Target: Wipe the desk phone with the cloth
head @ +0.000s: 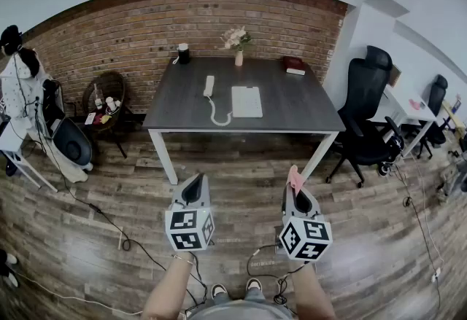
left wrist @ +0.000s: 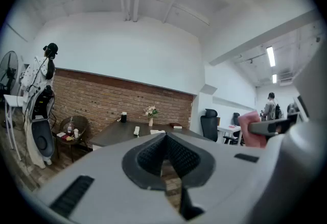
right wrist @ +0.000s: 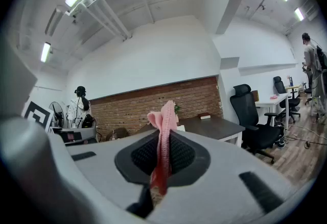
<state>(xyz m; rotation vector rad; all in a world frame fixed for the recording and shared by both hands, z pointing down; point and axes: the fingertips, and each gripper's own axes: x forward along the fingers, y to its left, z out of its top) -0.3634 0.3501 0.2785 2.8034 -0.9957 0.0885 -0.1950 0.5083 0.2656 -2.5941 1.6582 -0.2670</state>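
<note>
Desk phone [head: 246, 101] sits untouched on bench [head: 292, 103], well away; wiping not started, approach and wipe both left. Right tongs [head: 295, 191] pinch pink cloth [head: 295, 177]; left tongs [head: 195, 186] pressed together, empty.

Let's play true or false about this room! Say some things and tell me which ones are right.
The right gripper holds the pink cloth. True.
The left gripper holds the phone. False: its jaws are shut on nothing, and the phone lies on the table.
The handset lies beside the phone, off it. True.
The cloth touches the phone. False: it is well short of the table.
</note>
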